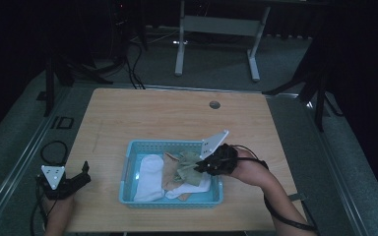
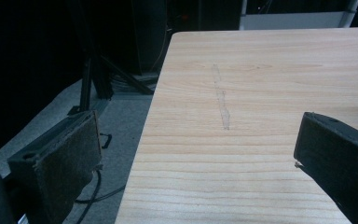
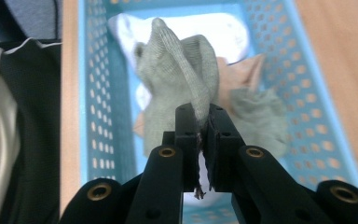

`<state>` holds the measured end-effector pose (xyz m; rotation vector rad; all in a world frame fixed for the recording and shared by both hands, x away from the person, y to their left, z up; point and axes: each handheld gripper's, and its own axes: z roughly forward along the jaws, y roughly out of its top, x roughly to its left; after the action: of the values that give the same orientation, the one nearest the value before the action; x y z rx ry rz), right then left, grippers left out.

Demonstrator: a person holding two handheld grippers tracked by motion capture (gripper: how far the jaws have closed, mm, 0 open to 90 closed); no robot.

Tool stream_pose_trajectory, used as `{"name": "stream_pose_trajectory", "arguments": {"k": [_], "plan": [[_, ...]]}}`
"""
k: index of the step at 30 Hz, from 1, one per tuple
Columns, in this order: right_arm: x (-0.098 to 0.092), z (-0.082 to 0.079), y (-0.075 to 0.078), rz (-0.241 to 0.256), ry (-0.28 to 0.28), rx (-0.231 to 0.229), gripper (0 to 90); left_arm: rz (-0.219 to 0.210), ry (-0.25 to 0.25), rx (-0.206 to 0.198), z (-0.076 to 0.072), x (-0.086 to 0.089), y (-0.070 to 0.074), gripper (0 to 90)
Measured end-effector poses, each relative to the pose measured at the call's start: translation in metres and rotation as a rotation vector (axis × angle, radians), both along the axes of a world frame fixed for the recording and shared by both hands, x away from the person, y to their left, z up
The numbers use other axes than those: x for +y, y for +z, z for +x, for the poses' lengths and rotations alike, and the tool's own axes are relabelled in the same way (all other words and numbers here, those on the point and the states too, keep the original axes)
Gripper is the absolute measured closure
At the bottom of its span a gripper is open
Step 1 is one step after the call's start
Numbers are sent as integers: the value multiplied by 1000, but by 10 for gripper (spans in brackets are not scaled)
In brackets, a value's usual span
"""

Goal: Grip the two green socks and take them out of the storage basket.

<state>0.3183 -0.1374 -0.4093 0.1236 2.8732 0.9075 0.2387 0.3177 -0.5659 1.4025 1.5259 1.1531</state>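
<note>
Right gripper [image 3: 204, 122] is clamped on a green sock [image 3: 182, 79] over the blue basket [image 3: 93, 93] (left gripper [image 2: 200, 154] spread wide, holding nothing).

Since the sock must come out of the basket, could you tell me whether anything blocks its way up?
Nothing visible does. The right gripper is shut on the green sock, the blue basket is open-topped, and nothing hangs above it.

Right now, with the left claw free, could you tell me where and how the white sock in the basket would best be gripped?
Take the white sock at its rounded far end, coming straight down from above. It lies flat and lengthwise along the left side of the blue basket, uncovered there, whereas its near part sits close to the front wall. The left claw is open beside the basket; the right claw is shut on the green sock.
</note>
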Motion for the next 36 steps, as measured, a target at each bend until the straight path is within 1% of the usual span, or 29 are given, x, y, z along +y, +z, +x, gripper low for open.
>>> {"name": "stream_pose_trajectory", "arguments": {"k": [1, 2, 4, 5, 6, 7, 8, 10, 11, 13, 14, 15, 16, 17, 18, 19, 21, 22, 23, 24, 26, 27, 28, 31, 32, 33, 34, 36], "plan": [[-3, 1, 3, 6, -7, -1, 845, 0, 0, 0, 0, 0, 0, 4], [-6, 1, 6, 14, -19, -15, 845, 0, -1, 0, 0, 0, 0, 4], [-13, 3, 12, 37, -43, -14, 845, 1, 0, -2, 0, 0, 0, 4], [-17, 3, 14, 42, -57, -26, 845, 2, 0, -2, 0, 0, 0, 4], [-17, 3, 14, 42, -57, -26, 845, 2, 0, -2, 0, 0, 0, 4], [-30, 5, 19, 56, -91, -46, 845, 1, 1, -1, 0, 0, 0, 4], [-35, 7, 20, 64, -106, -44, 845, 1, 0, -1, 0, 0, 0, 4], [-43, 8, 21, 69, -130, -55, 845, 1, 0, -1, 0, 0, 0, 4], [-48, 9, 21, 78, -146, -49, 845, 3, 0, -1, 0, 0, 0, 3], [-57, 11, 21, 84, -176, -62, 845, 2, 1, -2, 0, 0, 0, 4], [-62, 11, 21, 89, -185, -57, 844, 2, 1, -2, 0, 0, 0, 4], [-66, 11, 20, 89, -200, -66, 845, 3, 2, -2, 0, 0, 0, 4], [-71, 12, 19, 96, -215, -64, 844, 3, 2, -2, 0, 0, 0, 4], [-71, 12, 19, 96, -215, -64, 844, 3, 2, -2, 0, 0, 0, 4], [-76, 12, 19, 101, -225, -56, 844, 3, 2, -2, 0, 0, 0, 4], [-84, 14, 16, 96, -254, -58, 845, 4, 2, -1, 0, -1, 0, 4], [-90, 16, 13, 91, -269, -55, 844, 2, 2, -1, 0, 0, 0, 4], [-95, 16, 12, 91, -287, -53, 845, 2, 2, -2, 0, 0, 0, 4], [-95, 16, 12, 91, -287, -53, 845, 2, 2, -2, 0, 0, 0, 4], [-104, 18, 8, 90, -308, -51, 844, 3, 2, -1, 0, -1, 0, 4], [-109, 18, 7, 92, -325, -45, 844, 4, 3, -2, 0, -1, 0, 4], [-114, 18, 5, 89, -340, -50, 844, 3, 2, -2, 0, -1, 0, 4], [-118, 19, 4, 96, -355, -46, 844, 4, 2, -2, 0, -1, 0, 4], [-121, 19, 3, 99, -362, -42, 844, 4, 3, -1, 0, -1, 0, 4], [-132, 20, -1, 106, -396, -34, 844, 4, 3, -2, 0, -1, 0, 4], [-140, 21, -6, 104, -419, -30, 844, 5, 2, -1, 0, -1, 0, 4], [-140, 21, -6, 104, -419, -30, 844, 6, 2, 0, 0, -1, 0, 4], [-148, 22, -11, 104, -437, -20, 843, 6, 2, 1, 0, -1, 0, 4]]}}
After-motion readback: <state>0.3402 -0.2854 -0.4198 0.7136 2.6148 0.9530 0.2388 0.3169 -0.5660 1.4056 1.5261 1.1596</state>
